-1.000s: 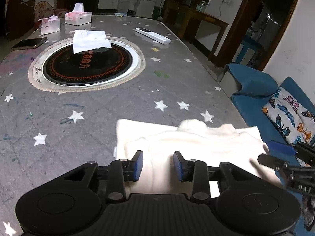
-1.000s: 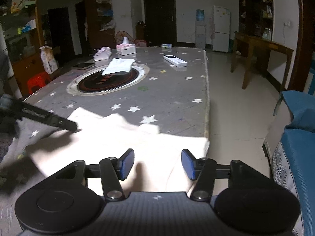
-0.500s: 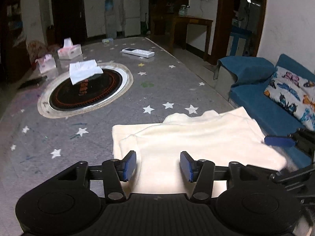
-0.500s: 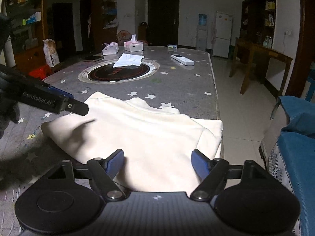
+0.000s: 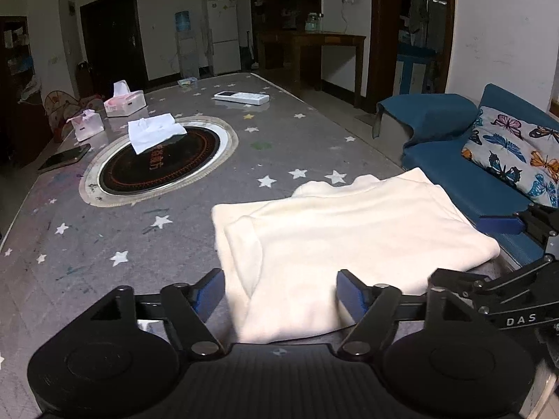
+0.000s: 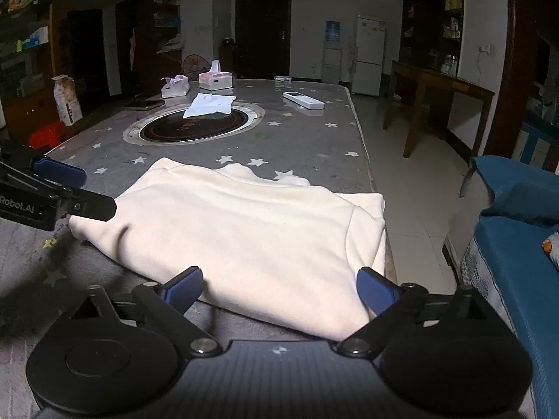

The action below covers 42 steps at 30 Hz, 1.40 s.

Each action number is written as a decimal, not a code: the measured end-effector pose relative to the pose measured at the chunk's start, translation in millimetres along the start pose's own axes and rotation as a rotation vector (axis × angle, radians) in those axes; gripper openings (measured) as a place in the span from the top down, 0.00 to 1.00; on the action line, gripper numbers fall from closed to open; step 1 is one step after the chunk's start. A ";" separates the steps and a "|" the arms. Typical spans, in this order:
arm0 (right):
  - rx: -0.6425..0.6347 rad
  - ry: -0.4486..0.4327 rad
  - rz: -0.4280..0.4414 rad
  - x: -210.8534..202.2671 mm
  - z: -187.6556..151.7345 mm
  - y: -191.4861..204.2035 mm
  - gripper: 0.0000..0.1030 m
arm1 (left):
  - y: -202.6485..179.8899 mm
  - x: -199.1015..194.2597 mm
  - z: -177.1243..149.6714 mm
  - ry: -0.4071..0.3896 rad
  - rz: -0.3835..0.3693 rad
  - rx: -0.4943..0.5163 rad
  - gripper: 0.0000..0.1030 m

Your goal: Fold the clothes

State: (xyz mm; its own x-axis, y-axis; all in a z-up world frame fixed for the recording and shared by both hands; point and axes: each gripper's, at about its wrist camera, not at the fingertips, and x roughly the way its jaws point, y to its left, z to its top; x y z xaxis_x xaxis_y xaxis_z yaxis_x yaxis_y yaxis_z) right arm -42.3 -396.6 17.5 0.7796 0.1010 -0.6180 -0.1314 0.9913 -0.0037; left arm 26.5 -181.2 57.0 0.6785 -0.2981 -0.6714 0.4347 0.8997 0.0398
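A cream garment (image 5: 342, 230) lies folded on the grey star-patterned table (image 5: 174, 237) near its front right corner; it also shows in the right wrist view (image 6: 244, 230). My left gripper (image 5: 281, 295) is open and empty, its fingers wide apart at the garment's near edge. My right gripper (image 6: 279, 288) is open and empty, its fingers spread on either side of the garment's near edge. The right gripper shows at the right of the left wrist view (image 5: 517, 241), and the left gripper shows at the left of the right wrist view (image 6: 56, 192).
A round black hotplate (image 5: 157, 164) is set in the table, with a white cloth (image 5: 153, 132) on it. Two tissue boxes (image 5: 124, 99), a phone (image 5: 64, 157) and a white remote (image 5: 241, 97) lie farther back. A blue sofa (image 5: 464, 160) stands beside the table's right edge.
Both grippers have opened wider and pulled back and up from the garment. The garment now lies flat and folded on the table.
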 end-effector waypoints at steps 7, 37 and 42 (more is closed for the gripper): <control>0.032 -0.024 -0.021 -10.6 -5.9 4.3 0.00 | 27.6 -12.4 -4.6 -0.034 0.070 -0.007 0.15; 0.037 -0.060 -0.069 -35.0 -22.1 26.5 0.00 | 49.1 -47.5 -32.0 -0.161 0.242 0.064 0.00; 0.034 -0.047 -0.047 -37.3 -27.0 32.4 0.00 | 55.2 -53.2 -40.6 -0.165 0.216 0.021 0.00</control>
State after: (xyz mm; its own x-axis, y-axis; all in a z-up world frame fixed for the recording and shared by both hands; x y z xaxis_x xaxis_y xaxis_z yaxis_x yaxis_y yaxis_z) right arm -92.1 -370.5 19.2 0.8122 0.0569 -0.5806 -0.0734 0.9973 -0.0050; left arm -9.6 -102.7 64.9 0.8434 -0.1490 -0.5162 0.2799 0.9420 0.1855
